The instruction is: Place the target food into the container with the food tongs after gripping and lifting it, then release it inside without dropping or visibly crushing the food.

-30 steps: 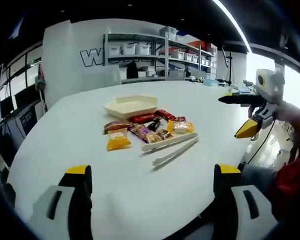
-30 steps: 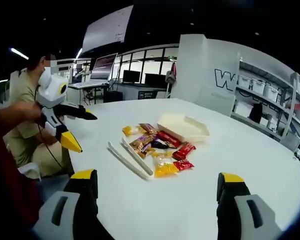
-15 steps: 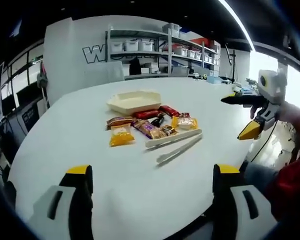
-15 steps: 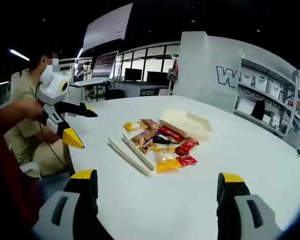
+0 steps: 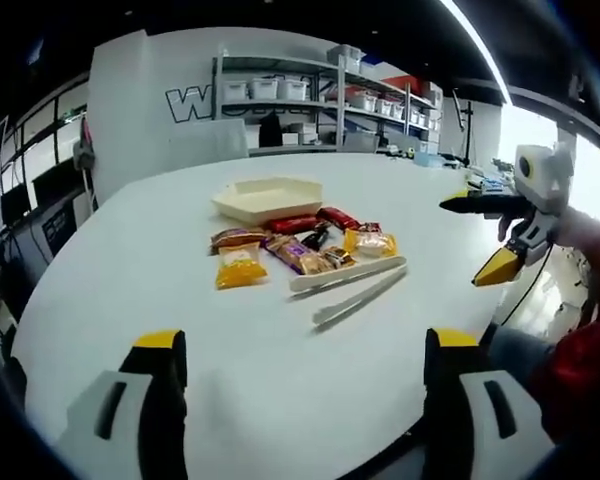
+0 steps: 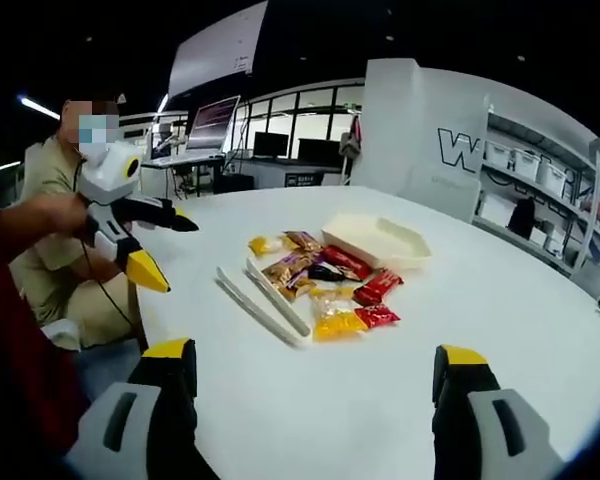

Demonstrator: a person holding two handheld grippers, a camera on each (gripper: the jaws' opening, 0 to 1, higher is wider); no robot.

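Each gripper has two dark jaws with yellow tips and pale grey side plates, each plate with a dark slot. The left gripper (image 6: 150, 250) has a white body, and a thin black cable hangs under it. The right gripper (image 5: 495, 237) looks the same. The person wears a red sleeve (image 5: 570, 385).

Bare table (image 5: 130, 260) all round, only tongs (image 5: 348, 283) and snack packets (image 5: 300, 245) before tray (image 5: 265, 198).

Smooth matt white table (image 5: 130, 260), glossy (crinkled) snack wrappers (image 5: 302, 256)
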